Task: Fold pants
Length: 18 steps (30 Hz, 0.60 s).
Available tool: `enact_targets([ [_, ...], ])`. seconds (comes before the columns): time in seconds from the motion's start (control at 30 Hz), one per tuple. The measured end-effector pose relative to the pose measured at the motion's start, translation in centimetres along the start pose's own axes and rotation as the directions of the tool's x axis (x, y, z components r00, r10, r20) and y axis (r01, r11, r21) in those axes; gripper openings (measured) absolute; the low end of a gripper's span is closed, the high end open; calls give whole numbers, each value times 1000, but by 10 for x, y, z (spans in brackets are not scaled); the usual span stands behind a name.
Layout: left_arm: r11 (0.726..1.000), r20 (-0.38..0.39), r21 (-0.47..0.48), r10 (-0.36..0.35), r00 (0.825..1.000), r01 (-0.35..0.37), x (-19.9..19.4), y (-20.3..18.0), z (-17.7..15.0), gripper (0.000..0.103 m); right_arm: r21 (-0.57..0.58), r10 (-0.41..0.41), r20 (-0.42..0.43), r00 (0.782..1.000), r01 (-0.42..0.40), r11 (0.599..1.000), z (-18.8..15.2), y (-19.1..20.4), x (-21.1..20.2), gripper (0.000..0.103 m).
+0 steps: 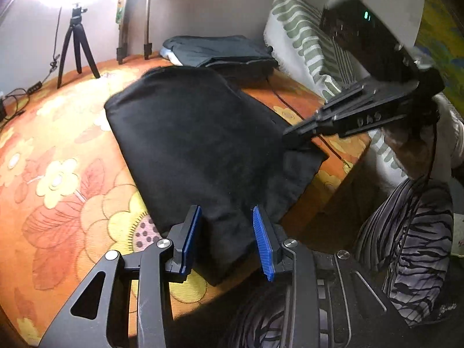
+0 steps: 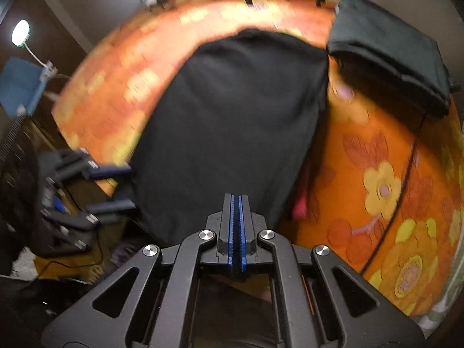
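Black pants (image 1: 203,133) are lying folded on the orange flowered bed (image 1: 58,191). We are holding our left gripper (image 1: 229,237) partly open around their near edge, our right gripper (image 2: 236,232) squeezed shut, empty.

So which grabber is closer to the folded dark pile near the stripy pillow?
Right. The right gripper hangs over the black pants' far side, closer to the folded dark pile. The left gripper is at the pants' near end, farther away.
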State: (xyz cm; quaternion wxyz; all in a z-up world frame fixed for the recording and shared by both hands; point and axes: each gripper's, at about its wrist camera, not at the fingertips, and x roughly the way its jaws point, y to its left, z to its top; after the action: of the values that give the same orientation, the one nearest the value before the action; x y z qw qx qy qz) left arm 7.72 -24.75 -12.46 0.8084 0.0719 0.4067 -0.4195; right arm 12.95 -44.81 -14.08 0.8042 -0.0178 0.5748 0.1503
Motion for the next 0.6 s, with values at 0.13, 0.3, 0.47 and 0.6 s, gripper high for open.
enact_targets([
  [0.13,1000,-6,12,-2,1000,2,0,-1,-1,34,27,-5,-24,1000,6,1000,-8,-13,12,3],
  [0.3,999,10,38,21,1000,-21,-12,3,10,34,-39,-60,-29,998,59,997,-9,-4,11,3],
  [0.47,999,41,12,44,998,-44,-11,35,50,34,88,3,105,994,-13,996,0,-13,-15,6],
  [0.6,997,54,-39,76,996,-74,11,66,80,34,198,28,162,986,-60,978,7,-23,-13,14],
])
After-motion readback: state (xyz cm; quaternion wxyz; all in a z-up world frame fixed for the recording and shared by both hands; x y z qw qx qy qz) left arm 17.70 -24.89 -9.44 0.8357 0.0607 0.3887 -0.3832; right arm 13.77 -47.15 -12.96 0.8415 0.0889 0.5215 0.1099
